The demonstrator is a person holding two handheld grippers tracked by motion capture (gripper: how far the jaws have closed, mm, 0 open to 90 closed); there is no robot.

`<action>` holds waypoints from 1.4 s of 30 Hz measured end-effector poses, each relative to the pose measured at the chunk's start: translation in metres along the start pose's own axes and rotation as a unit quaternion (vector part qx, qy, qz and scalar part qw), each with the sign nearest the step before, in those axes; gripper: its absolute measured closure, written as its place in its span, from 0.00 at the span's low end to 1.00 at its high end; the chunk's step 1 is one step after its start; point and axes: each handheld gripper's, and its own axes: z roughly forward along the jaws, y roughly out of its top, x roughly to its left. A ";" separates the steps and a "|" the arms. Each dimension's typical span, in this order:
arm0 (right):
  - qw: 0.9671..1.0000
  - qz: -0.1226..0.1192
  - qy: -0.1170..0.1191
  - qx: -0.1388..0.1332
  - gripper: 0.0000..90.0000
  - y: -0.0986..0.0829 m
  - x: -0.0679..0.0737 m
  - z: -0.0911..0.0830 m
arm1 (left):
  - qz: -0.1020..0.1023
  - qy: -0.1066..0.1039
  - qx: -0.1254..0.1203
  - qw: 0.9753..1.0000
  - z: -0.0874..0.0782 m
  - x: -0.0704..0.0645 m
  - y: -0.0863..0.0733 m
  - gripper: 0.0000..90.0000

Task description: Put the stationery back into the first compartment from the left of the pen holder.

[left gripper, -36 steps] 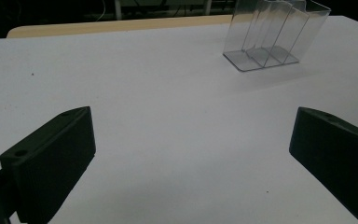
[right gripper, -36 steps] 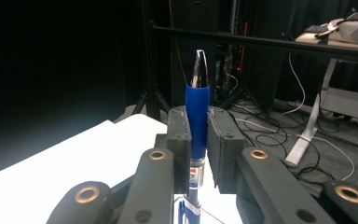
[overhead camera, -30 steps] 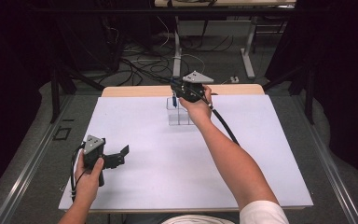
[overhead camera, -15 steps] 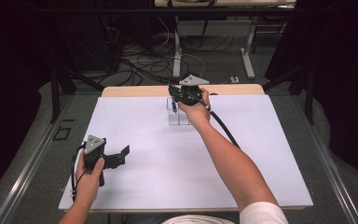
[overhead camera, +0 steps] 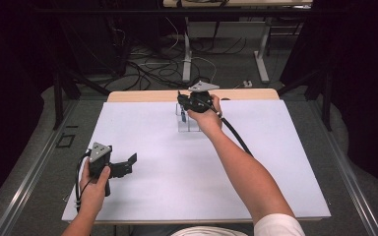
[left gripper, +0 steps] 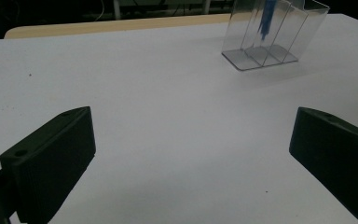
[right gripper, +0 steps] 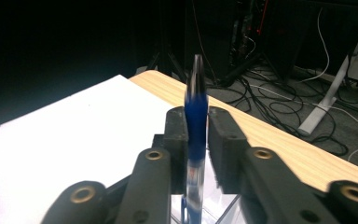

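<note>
The blue pen (right gripper: 196, 116) stands upright, clamped between the jaws of the right tongs (right gripper: 197, 135). Its lower end is blurred in the right gripper view and drops out of sight below the jaws into a clear holder (left gripper: 274, 35); whether the tip touches the holder's floor cannot be told. In the left gripper view only a blue streak of it shows through the clear walls, in the second slot from the left, cut off at the top edge. From above, the right tongs (overhead camera: 183, 104) point down over the holder (overhead camera: 188, 123) at the far middle of the bench (overhead camera: 275, 162), the right arm stretched forward. The left tongs (overhead camera: 128, 163) sit well apart at the near left, jaws spread wide and empty, held low over the white surface by the left hand (overhead camera: 94, 184).
</note>
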 end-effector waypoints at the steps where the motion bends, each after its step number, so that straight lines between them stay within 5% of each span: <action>1: 1.000 0.001 0.000 0.000 0.80 0.001 0.000 -0.001 | 0.000 0.000 0.001 1.000 0.000 0.000 0.000 0.00; 16: 0.999 0.012 0.014 0.031 0.50 0.012 -0.005 -0.024 | 0.001 0.001 0.002 1.000 0.000 0.000 0.000 0.00; 24: 0.999 -0.001 0.021 0.041 0.32 0.018 0.001 -0.044 | 0.000 0.001 0.003 1.000 0.001 -0.001 0.000 0.00; 31: 0.998 0.009 0.006 0.070 0.20 0.019 0.003 -0.066 | 0.001 0.002 0.004 1.000 0.001 -0.001 0.000 0.00; 37: 0.998 0.002 -0.013 0.064 0.15 0.013 -0.001 -0.089 | -0.001 0.003 0.003 1.000 0.001 0.000 -0.001 0.00; 42: 0.997 -0.003 -0.025 0.068 0.00 0.006 -0.004 -0.110 | -0.003 0.004 0.002 1.000 0.001 0.000 -0.001 0.00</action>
